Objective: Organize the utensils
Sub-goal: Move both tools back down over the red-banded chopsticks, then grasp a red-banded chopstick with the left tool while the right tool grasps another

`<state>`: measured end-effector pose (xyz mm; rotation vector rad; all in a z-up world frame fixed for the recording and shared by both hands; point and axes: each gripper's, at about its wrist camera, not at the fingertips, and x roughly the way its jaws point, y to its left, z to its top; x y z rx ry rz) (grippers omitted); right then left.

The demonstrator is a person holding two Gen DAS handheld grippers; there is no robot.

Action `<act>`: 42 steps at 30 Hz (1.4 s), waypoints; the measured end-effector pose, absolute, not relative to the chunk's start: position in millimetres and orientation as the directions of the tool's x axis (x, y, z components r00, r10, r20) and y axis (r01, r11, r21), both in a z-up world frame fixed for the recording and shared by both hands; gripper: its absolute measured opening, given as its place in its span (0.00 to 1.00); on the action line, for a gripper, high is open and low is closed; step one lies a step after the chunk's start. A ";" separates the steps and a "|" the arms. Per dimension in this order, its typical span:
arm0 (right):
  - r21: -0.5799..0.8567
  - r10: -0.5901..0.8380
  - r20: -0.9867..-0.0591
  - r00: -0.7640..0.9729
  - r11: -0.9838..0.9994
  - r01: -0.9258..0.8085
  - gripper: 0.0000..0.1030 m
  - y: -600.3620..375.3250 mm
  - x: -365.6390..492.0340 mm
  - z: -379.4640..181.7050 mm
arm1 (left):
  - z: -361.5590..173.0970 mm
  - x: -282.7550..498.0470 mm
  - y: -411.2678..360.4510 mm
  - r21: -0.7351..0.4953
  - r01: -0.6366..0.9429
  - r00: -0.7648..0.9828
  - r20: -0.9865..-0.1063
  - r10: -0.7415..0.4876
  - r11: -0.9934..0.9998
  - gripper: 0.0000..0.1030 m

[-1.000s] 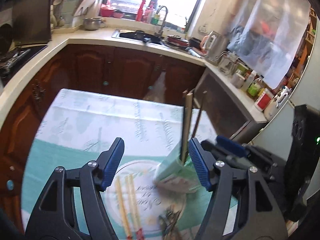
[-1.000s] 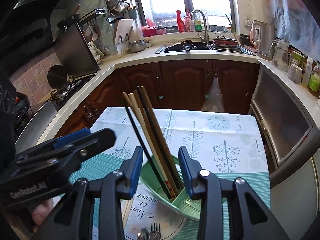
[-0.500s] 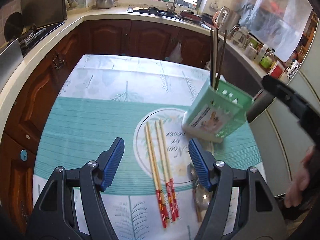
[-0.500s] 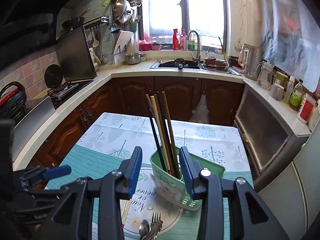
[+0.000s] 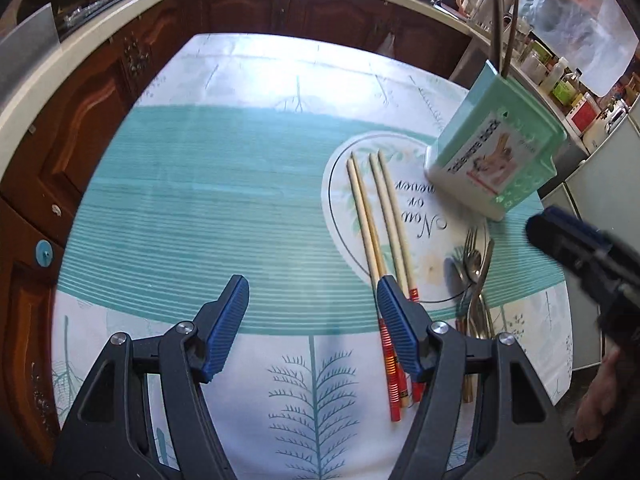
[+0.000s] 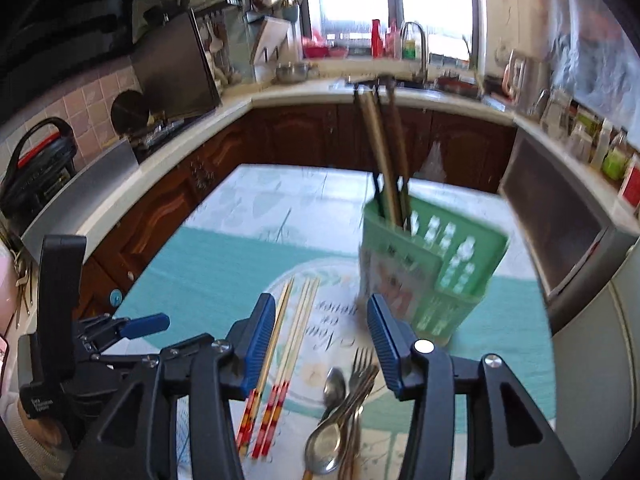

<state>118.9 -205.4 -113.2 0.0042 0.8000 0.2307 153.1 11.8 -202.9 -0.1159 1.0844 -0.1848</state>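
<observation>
With both grippers' jaws apart and empty, dark chopsticks (image 6: 384, 152) stand in the green holder (image 6: 436, 264), while pale chopsticks (image 5: 376, 216), spoons and forks (image 6: 344, 404) lie unsorted on the table (image 5: 200, 184).

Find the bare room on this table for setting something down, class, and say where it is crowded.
Free: the striped cloth left of the chopsticks, and the far strip toward the cabinets. Crowded: the right side, with chopsticks, green holder, and the fork and spoons.
</observation>
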 end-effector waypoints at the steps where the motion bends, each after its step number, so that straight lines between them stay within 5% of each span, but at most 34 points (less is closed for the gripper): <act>1: 0.116 0.218 -0.740 0.636 0.973 -0.199 0.46 -204.3 122.6 -126.4 | -209.1 153.3 12.4 -0.197 0.094 0.437 -0.873 -0.218 0.976 0.61; 5: 0.176 0.258 -0.806 0.533 0.964 -0.200 0.39 -200.3 128.3 -167.8 | -223.5 156.1 8.1 -0.256 0.105 0.388 -0.879 -0.277 0.961 0.53; 12: 0.212 0.265 -0.851 0.453 0.963 -0.165 0.34 -200.9 130.6 -206.9 | -243.7 177.7 -10.4 -0.293 0.102 0.299 -0.902 -0.310 0.951 0.24; 35: 0.282 0.319 -0.825 0.466 0.948 -0.149 0.34 -219.7 123.7 -220.5 | -246.5 204.0 -88.2 0.009 0.208 0.276 -0.960 -0.050 0.978 0.23; 42: 0.256 0.296 -0.828 0.476 0.955 -0.149 0.34 -221.2 121.8 -216.1 | -245.6 207.1 -61.0 -0.031 0.190 0.184 -0.981 -0.067 0.981 0.04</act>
